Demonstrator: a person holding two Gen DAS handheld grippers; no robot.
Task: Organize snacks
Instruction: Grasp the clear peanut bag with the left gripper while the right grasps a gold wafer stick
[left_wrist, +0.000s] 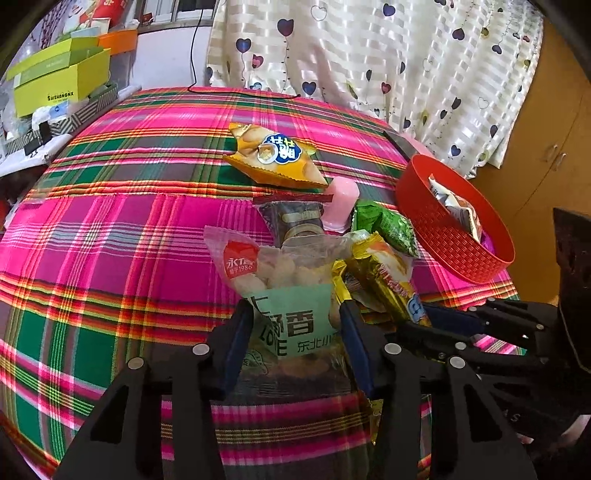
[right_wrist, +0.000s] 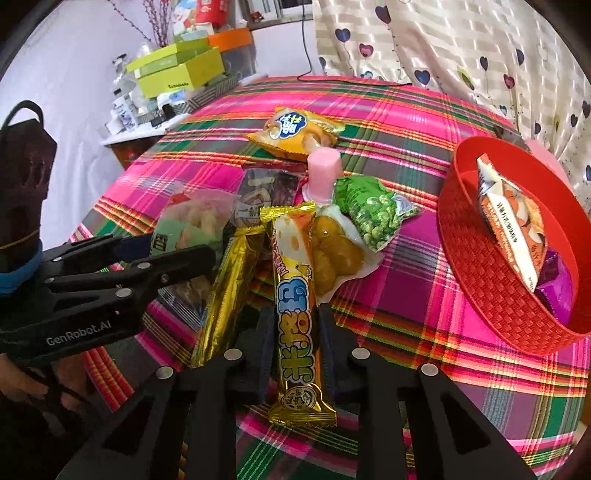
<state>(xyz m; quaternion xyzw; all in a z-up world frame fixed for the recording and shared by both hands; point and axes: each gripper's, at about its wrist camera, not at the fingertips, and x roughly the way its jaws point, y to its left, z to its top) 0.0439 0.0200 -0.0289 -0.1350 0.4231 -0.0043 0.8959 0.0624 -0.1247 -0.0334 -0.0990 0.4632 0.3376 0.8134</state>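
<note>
Left gripper (left_wrist: 293, 321) clamps clear puffed-snack bag (left_wrist: 280, 280), red "1986" label. Right gripper (right_wrist: 295, 325) grips gold-yellow snack bar (right_wrist: 295, 295). Red woven basket (right_wrist: 476, 266) at two o'clock; "GenRobot.AI" on left tool.

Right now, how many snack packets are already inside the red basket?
2 visible in the red basket: a white-and-orange packet leaning on its far wall, and a purple packet beside it at the right end. More may be hidden beneath them.

Left gripper (right_wrist: 173, 266): "GenRobot.AI" on its body. Green box (left_wrist: 62, 86): "SUISHANGNX". Clear snack bag (left_wrist: 280, 280): "1986" on red corner, "LOVE" on green label.
</note>
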